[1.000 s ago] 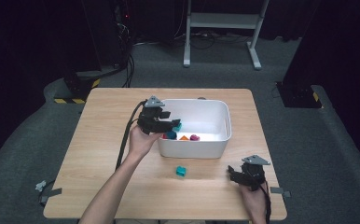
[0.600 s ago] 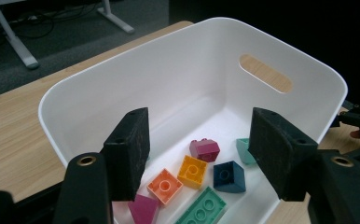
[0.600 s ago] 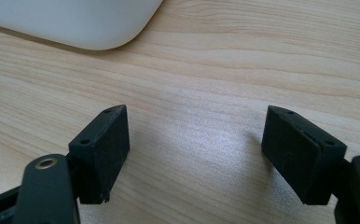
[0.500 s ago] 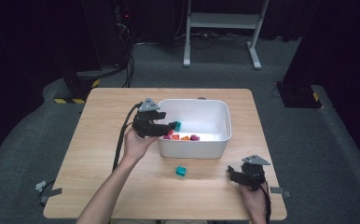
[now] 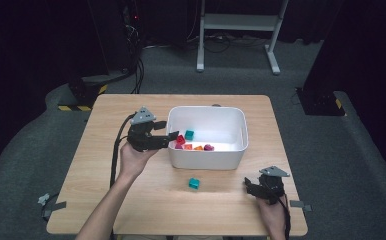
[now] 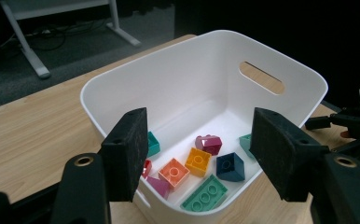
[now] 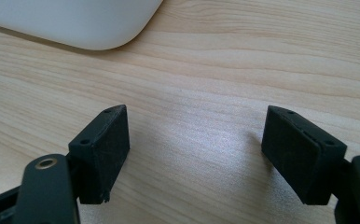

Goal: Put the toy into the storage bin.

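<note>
A white bin point(image 5: 207, 161) stands mid-table and holds several bricks, among them a teal one point(image 5: 189, 134), an orange one point(image 6: 174, 171), a dark blue one point(image 6: 230, 166) and a green plate point(image 6: 205, 193). My left gripper point(image 5: 172, 136) hovers at the bin's left rim, pointing into it. Its jaws have just been opening, and the left gripper point(image 6: 199, 126) is open with nothing between the pads. A lone teal brick point(image 5: 194, 183) lies on the table in front of the bin. My right gripper point(image 5: 248, 185) rests low at the front right, open point(image 7: 197, 116) over bare wood.
The wooden table point(image 5: 131, 200) has free room at its left and front. The bin's far wall has a handle slot point(image 6: 261, 77). A bin corner point(image 7: 75, 23) lies just ahead of the right gripper. Black stands and cables sit on the floor beyond the table.
My left gripper has drawn back to the left from over the bin's inside to its left rim and has opened wider. The right gripper has kept still.
</note>
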`<state>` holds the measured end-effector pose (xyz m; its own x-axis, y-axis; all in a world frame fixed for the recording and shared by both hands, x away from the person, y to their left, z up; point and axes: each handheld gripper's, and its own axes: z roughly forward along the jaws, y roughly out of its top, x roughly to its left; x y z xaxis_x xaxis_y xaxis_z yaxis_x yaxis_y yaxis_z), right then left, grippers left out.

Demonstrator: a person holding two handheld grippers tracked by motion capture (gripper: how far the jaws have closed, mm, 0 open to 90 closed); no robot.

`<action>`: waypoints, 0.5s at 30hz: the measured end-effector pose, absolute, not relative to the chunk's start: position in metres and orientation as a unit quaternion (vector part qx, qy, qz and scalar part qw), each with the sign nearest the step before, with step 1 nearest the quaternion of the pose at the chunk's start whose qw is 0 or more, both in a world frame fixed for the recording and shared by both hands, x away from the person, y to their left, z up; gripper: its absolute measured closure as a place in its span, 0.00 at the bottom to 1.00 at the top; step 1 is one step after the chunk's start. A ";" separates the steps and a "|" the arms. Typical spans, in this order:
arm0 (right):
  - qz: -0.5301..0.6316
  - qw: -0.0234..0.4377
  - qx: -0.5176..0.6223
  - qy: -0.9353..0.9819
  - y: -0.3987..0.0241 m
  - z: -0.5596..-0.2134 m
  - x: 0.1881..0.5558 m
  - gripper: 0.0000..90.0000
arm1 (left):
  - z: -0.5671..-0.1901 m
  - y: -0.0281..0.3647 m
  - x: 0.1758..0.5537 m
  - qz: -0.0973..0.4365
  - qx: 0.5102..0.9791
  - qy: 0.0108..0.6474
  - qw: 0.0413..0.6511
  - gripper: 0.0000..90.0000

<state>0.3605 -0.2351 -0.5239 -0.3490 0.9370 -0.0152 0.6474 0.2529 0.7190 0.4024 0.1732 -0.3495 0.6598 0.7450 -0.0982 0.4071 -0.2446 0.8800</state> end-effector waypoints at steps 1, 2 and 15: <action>0.317 0.229 0.523 0.758 -0.235 -0.524 0.361 0.26 | -0.349 0.176 0.400 0.173 0.769 0.376 0.488 0.41; 0.317 0.228 0.523 0.757 -0.235 -0.524 0.360 0.26 | -0.349 0.179 0.398 0.175 0.767 0.376 0.489 0.41; 0.317 0.229 0.522 0.758 -0.235 -0.524 0.360 0.26 | -0.360 0.214 0.367 0.189 0.757 0.399 0.482 0.40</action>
